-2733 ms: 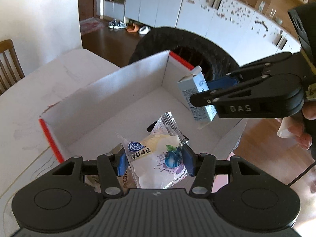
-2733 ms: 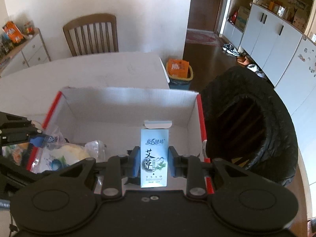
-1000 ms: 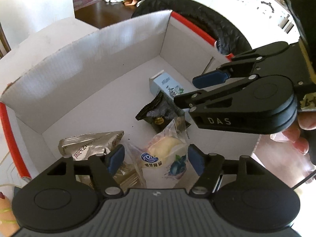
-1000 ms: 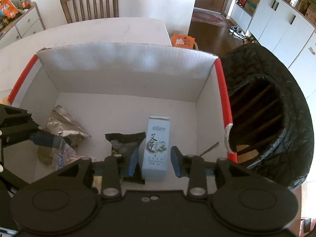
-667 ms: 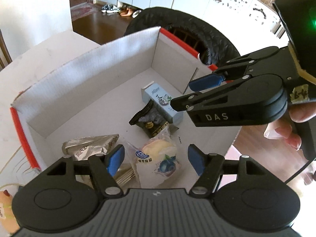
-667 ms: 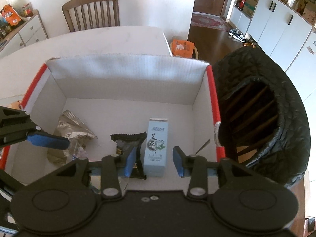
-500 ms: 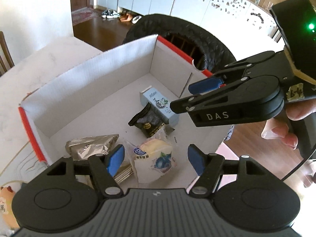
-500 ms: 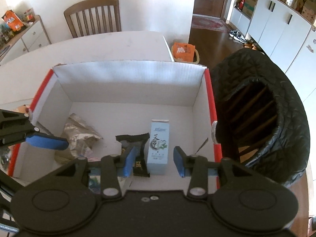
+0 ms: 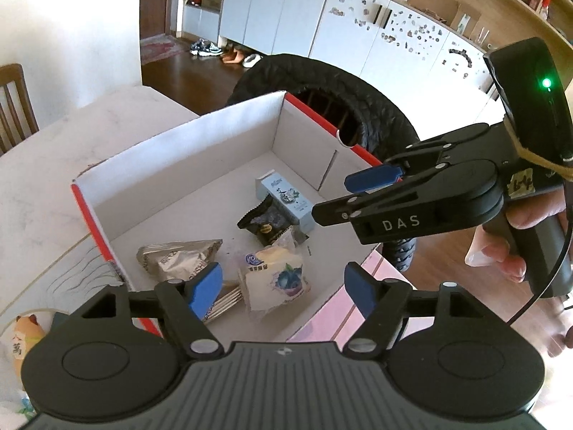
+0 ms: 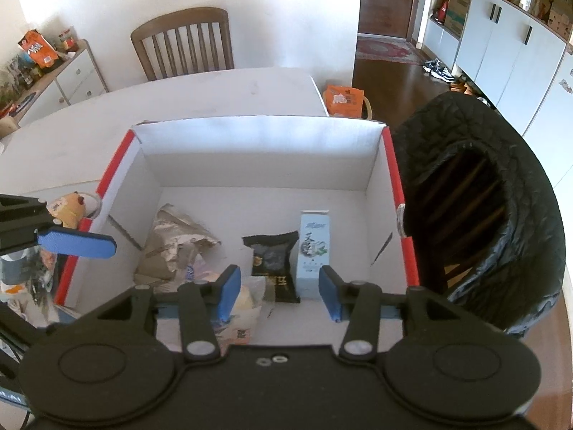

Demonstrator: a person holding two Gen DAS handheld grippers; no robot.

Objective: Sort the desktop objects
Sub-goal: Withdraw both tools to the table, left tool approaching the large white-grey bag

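A white cardboard box with red edges (image 9: 172, 165) (image 10: 250, 150) stands on the table. Inside lie a pale blue carton (image 9: 284, 202) (image 10: 313, 251), a black snack packet (image 9: 266, 224) (image 10: 274, 261), a silver foil packet (image 9: 177, 259) (image 10: 175, 240) and a blueberry bread packet (image 9: 275, 276) (image 10: 243, 308). My left gripper (image 9: 283, 286) is open and empty above the box's near edge. My right gripper (image 10: 279, 290) is open and empty above the box; it also shows in the left wrist view (image 9: 361, 193).
A black quilted-covered chair (image 10: 483, 208) (image 9: 343, 107) stands right of the box. A small toy figure (image 10: 68, 208) (image 9: 25, 337) sits on the table left of the box. A wooden chair (image 10: 182, 46) stands at the table's far side.
Both grippers let go of their items into the box, opened, and have since lifted up and back from it. The carton and bread packet lie in the box.
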